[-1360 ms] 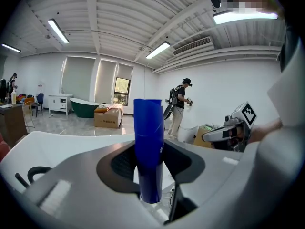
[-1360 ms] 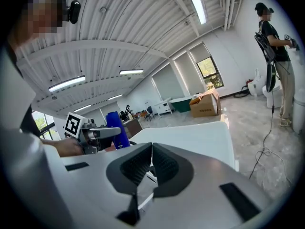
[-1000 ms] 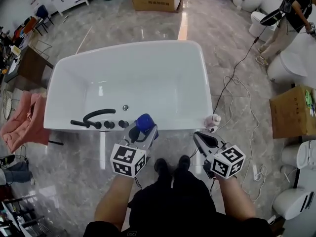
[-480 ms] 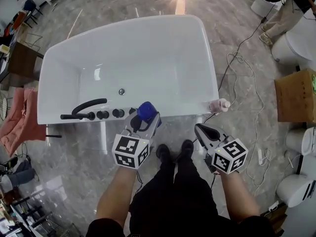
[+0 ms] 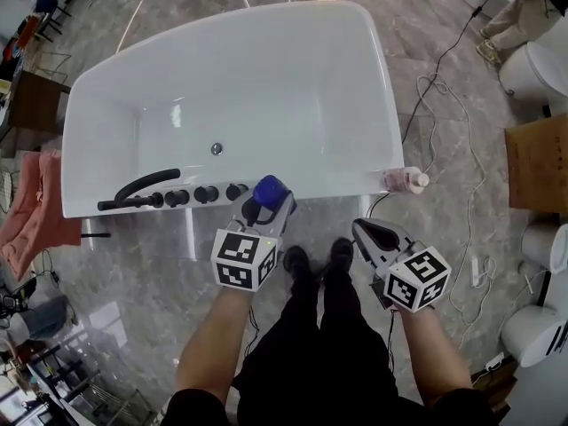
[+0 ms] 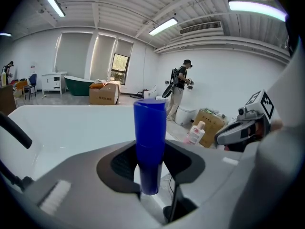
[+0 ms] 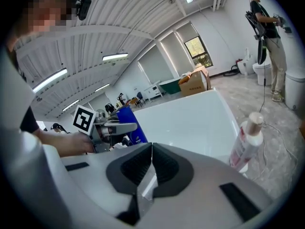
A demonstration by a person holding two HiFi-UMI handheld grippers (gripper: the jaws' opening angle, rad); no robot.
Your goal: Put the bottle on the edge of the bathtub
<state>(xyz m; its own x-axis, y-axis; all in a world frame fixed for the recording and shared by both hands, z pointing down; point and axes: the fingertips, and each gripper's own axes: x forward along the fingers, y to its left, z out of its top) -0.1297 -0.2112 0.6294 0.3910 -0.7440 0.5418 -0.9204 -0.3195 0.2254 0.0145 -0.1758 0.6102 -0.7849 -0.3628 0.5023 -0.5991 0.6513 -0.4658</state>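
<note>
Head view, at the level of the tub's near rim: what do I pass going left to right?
Pink cloth → black faucet spout → black knobs → blue bottle, gripped in the left claw → pink bottle on the tub's corner → cardboard box.

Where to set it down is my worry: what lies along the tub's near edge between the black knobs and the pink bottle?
Head view: bare white rim, except where the blue bottle, clamped in the left gripper, overlaps it.
</note>
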